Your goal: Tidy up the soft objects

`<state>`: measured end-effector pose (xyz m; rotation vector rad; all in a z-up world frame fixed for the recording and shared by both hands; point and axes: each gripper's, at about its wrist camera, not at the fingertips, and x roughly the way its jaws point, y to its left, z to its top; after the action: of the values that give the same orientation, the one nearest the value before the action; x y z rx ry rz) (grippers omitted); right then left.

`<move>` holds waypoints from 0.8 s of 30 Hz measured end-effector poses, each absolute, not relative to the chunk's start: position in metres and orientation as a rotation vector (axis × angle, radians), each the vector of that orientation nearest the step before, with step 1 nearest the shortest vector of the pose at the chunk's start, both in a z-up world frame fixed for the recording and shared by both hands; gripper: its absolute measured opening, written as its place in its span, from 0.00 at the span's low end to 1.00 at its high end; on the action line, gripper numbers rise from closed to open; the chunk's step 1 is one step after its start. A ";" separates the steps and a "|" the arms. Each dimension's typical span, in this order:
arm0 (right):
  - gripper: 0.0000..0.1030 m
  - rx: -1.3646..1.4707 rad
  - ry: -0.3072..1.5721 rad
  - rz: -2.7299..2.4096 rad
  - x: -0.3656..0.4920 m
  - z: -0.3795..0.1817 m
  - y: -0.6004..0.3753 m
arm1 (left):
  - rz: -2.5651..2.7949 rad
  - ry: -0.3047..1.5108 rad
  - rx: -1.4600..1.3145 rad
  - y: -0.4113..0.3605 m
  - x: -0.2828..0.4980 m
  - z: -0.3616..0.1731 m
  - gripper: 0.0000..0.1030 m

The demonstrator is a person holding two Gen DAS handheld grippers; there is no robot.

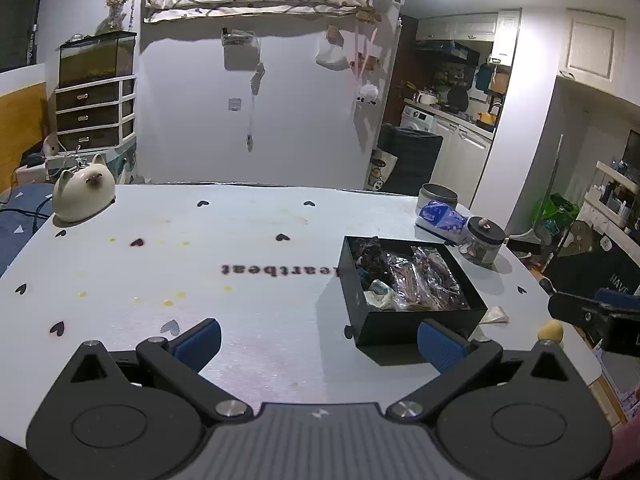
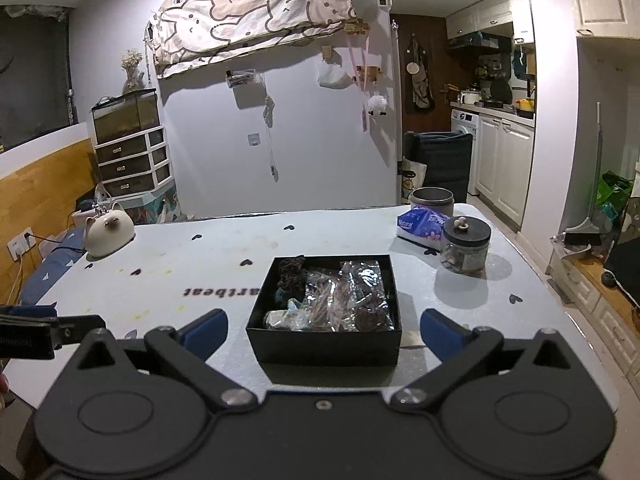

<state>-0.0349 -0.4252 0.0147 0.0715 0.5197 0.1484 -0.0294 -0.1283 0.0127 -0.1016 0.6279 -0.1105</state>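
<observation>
- Facing the black box, the right gripper hovers just short of the box's near wall, jaws spread wide and empty.
- The box lies straight ahead of this gripper, its long axis running away from the tool.
- Soft items in clear wrappers fill the box, alongside a dark bundle at the far-left corner.
- The left gripper, also spread and empty, sits left of the box; the box lies forward-right of it. Judged nearer: the right gripper.
- Right of the box: a lidded glass jar, a tissue pack, a grey tin. None blocks a straight approach.
- Far left of the box: a cat-shaped ceramic figure.
</observation>
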 end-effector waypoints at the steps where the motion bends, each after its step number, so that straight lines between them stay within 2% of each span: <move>1: 1.00 0.069 0.520 0.150 -0.036 0.015 -0.424 | -0.109 0.627 -0.102 -0.127 -0.030 0.013 1.00; 24: 1.00 0.052 0.522 0.155 -0.040 0.017 -0.409 | -0.115 0.628 -0.094 -0.122 -0.030 0.014 1.00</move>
<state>-0.0396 -0.4092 0.0172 0.0522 0.5221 0.1548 -0.0297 -0.1218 0.0136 -0.0941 0.6283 -0.1150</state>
